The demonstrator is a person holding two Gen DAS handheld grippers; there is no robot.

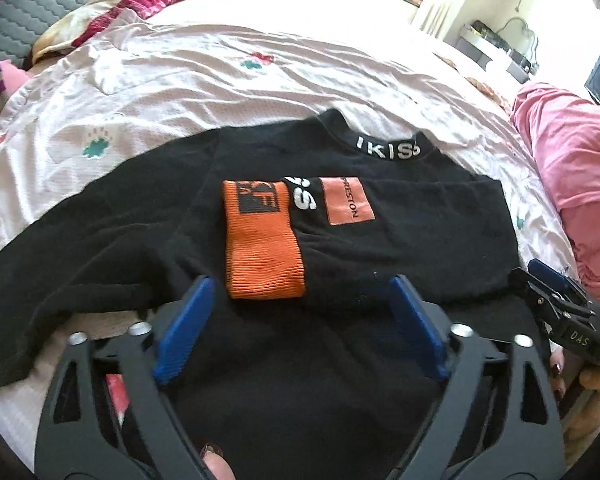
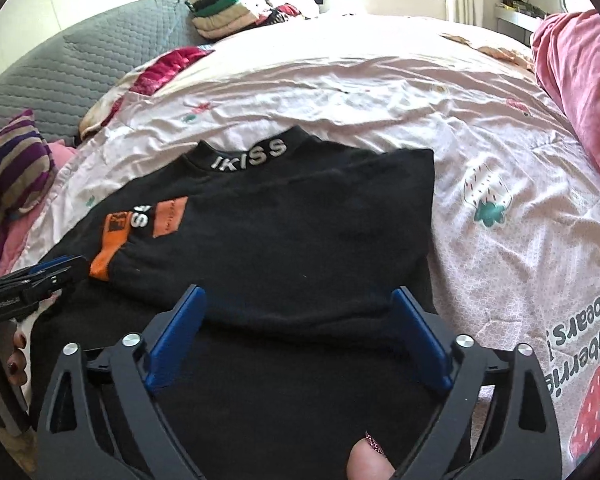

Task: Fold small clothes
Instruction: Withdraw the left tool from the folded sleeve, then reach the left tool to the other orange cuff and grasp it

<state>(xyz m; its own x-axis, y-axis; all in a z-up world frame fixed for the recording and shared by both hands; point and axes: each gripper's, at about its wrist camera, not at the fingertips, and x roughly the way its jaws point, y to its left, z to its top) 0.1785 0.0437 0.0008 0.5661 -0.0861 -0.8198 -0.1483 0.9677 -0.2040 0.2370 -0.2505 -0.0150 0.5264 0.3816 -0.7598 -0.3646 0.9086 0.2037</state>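
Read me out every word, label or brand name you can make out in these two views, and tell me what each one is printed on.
"IKISS": white letters on the collar of the black shirt.
"PRESTON": orange patch on the folded-in sleeve.
"SS": white letters beside that patch.
"SF": orange cuff, partly legible.
"DAS": right gripper.
"...th bears!" and "...awberrie...": upside down on the bedsheet.
Left gripper label: too blurred.

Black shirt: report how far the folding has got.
Done: the right sleeve is folded in, its orange cuff lying across the black shirt, whose right edge is straight. In hand: nothing; the left gripper and right gripper are both open over the hem. Left: the other sleeve lies spread on the bedsheet, and the body is unfolded.
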